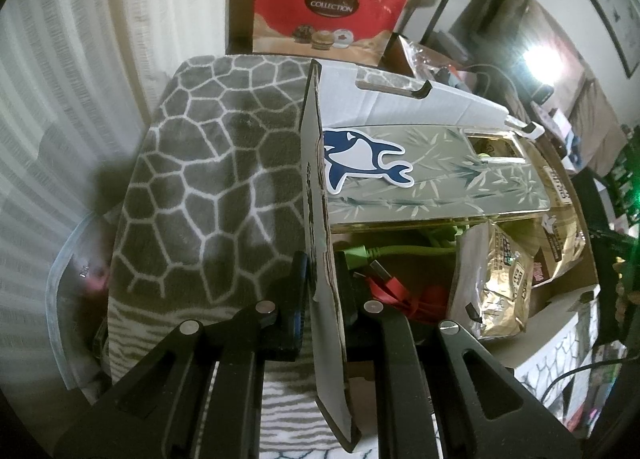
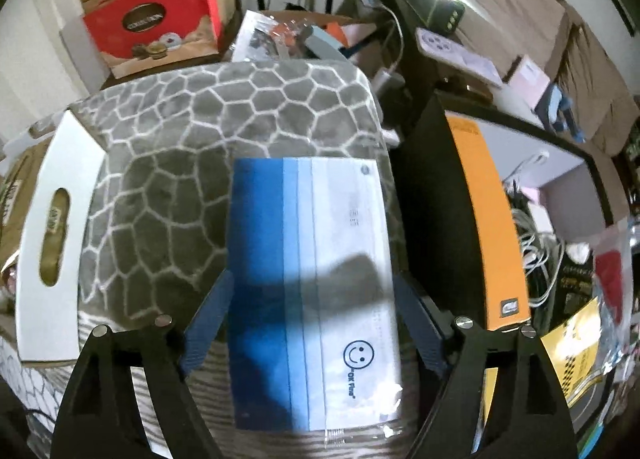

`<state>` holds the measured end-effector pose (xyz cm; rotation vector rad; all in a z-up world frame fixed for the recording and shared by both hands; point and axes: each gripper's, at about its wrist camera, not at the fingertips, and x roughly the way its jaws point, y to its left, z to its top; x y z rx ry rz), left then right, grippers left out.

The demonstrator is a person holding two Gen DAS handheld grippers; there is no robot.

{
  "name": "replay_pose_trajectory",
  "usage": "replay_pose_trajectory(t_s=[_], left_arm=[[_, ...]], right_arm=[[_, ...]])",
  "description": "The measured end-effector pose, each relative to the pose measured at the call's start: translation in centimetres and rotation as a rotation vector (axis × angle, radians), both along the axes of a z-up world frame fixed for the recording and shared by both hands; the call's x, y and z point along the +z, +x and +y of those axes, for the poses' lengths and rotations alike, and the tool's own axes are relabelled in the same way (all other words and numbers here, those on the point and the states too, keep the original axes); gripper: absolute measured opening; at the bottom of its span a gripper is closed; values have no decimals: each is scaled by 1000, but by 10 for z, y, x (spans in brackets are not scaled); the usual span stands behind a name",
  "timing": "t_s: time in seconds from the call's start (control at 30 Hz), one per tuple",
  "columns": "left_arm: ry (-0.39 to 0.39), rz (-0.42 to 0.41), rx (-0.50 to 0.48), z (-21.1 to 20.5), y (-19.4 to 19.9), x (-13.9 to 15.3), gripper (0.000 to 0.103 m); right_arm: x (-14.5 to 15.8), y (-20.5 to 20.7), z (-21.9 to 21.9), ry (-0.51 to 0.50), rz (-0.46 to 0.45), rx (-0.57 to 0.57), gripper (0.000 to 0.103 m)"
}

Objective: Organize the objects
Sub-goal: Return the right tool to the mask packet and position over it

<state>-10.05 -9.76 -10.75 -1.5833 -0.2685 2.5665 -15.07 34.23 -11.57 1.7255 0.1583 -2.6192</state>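
Left gripper [image 1: 322,291] clamped on the cardboard box flap [image 1: 320,219]; right gripper [image 2: 312,319] spread wide around the mask packet [image 2: 316,279].

Near the right camera, the flat packet, dark blue at left, pale blue stripe, white at right with a smiley, lies on the grey patterned blanket [image 2: 192,147], blue fingers [image 2: 208,315] clear of both edges. Left of it stands the white box wall; right, an orange-and-black box [image 2: 484,219].
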Motion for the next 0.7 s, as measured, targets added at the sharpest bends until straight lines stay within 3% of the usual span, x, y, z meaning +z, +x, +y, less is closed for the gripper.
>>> replay_pose_trajectory(t_s=[0.6,0.7], left_arm=[[0,0,1,0,0,0,11],[-1,1,1,0,0,0,11]], right_arm=[[-10,0,-5,53,20,-8,87],[-10,0,-5,58,21,-8,82]])
